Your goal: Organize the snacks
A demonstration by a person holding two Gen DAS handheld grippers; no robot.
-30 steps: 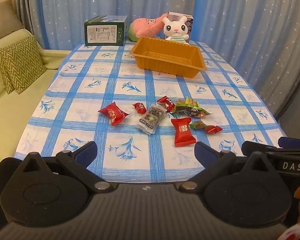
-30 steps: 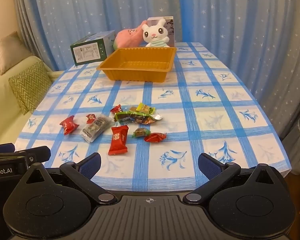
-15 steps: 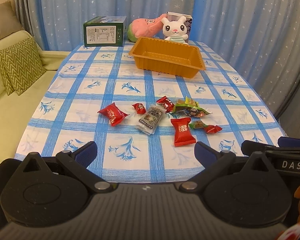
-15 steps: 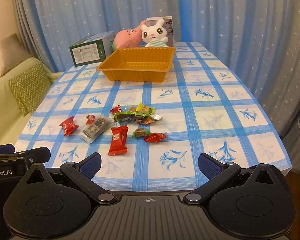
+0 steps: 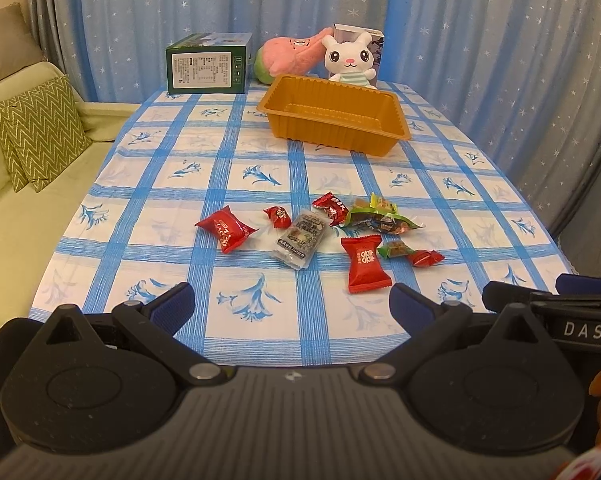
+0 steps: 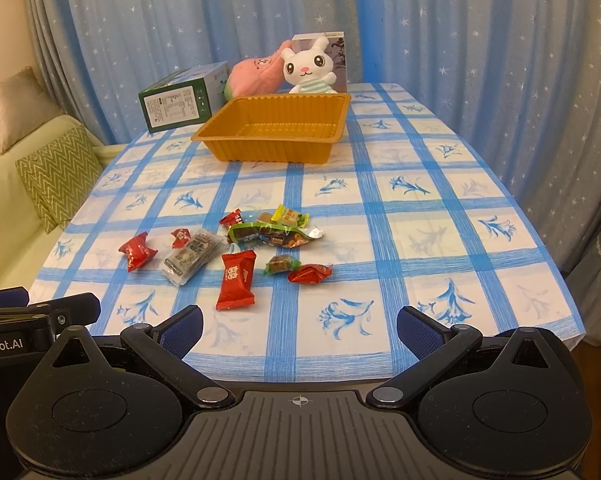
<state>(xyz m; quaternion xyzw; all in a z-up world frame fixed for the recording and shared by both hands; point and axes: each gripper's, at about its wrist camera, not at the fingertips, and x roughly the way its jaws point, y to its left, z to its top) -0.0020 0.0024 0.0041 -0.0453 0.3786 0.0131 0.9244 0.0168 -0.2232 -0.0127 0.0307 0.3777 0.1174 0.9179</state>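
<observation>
Both tongs are held wide open and empty at the near edge of the table (image 5: 172, 148), the left gripper (image 5: 291, 304) beside the right gripper (image 6: 299, 330). Ahead of them, toward the near edge and slightly left of the table's middle, the wrapped snacks (image 5: 320, 230) are scattered in a loose row. Closest is a red packet (image 6: 236, 280), lying flat with its long axis pointing away from the near edge, just ahead of the gap between the two tongs; neither is clearly nearer. An empty orange tray (image 6: 276, 152) is seen well beyond, toward the far edge. Bare cloth lies between, and the right side is open.
</observation>
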